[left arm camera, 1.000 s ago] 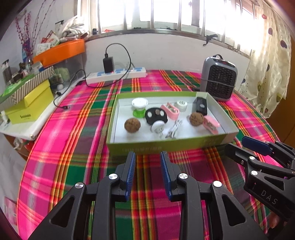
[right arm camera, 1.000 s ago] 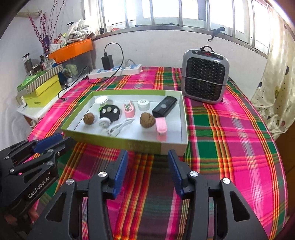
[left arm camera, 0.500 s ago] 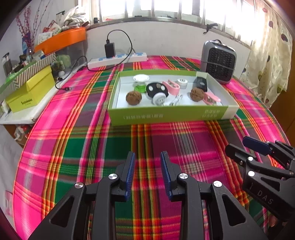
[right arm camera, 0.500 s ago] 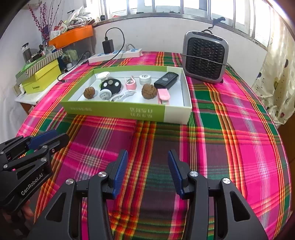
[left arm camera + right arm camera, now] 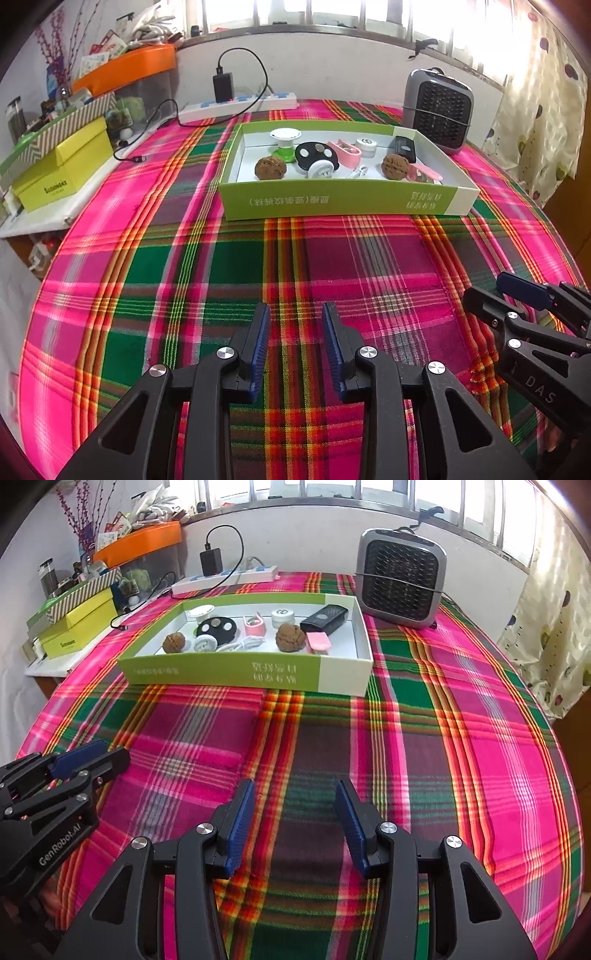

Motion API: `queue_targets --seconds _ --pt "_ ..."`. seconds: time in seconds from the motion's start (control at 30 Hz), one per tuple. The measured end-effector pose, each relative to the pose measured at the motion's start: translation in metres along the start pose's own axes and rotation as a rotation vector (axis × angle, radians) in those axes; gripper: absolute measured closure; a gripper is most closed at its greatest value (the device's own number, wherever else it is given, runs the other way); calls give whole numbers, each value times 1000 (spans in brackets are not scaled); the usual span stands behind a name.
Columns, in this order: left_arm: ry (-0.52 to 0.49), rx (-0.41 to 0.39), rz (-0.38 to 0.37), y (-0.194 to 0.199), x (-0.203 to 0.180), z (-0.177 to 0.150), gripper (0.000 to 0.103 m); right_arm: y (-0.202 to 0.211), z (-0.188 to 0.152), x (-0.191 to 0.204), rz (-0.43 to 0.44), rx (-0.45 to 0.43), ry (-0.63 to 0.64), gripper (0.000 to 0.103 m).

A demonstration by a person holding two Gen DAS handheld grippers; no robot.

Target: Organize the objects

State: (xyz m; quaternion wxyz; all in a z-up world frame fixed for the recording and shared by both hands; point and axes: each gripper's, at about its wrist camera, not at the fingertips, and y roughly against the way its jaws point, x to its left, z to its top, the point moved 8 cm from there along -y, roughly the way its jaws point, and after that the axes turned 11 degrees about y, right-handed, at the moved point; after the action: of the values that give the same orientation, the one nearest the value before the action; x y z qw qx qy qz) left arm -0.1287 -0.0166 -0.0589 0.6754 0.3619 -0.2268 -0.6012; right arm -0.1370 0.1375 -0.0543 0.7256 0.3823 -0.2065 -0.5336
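The green-and-white box (image 5: 347, 201) sits toward the far edge of the table (image 5: 229, 280), on its plaid cloth, with the small things gathered inside. Counted there: two walnuts (image 5: 270, 168) (image 5: 395, 167), one black mushroom-shaped gadget with a white base (image 5: 317, 158), one white-and-green stand (image 5: 284, 142), two pink clips (image 5: 349, 152) (image 5: 318, 642), one small round white case (image 5: 366, 144), one black case (image 5: 404, 148) and one white cable (image 5: 240, 644).

The right wrist view shows the cable and the nearer pink clip whole; in the left wrist view the box's front wall hides most of both. The left wrist view shows more of the yellow box (image 5: 62, 173) off the table's left edge.

The left gripper (image 5: 295, 325) hangs above bare cloth near the table's near edge, its fingers partly apart and opening, nothing between them. The right gripper (image 5: 293, 801) is beside it, fingers parted somewhat wider, holding and touching nothing.

Behind the box, one grey heater (image 5: 400, 579) stands at the far right corner, and one power strip (image 5: 238, 105) with a black charger (image 5: 223, 86) lies along the far edge.
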Motion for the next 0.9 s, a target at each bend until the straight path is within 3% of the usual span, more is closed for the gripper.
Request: queue_targets --seconds 0.43,0.5,0.57,0.9 --pt "0 4 -1 -1 -1 -2 70 4 -7 0 -24 6 3 53" --pt "-3 5 -2 -1 -2 -2 69 4 -8 -3 -39 13 -5 43" --pt "-2 5 -3 -1 -2 -2 69 3 -9 -8 -35 17 -31 39" --pt "-5 4 1 -1 -2 -2 69 4 -9 -8 -42 18 -26 38"
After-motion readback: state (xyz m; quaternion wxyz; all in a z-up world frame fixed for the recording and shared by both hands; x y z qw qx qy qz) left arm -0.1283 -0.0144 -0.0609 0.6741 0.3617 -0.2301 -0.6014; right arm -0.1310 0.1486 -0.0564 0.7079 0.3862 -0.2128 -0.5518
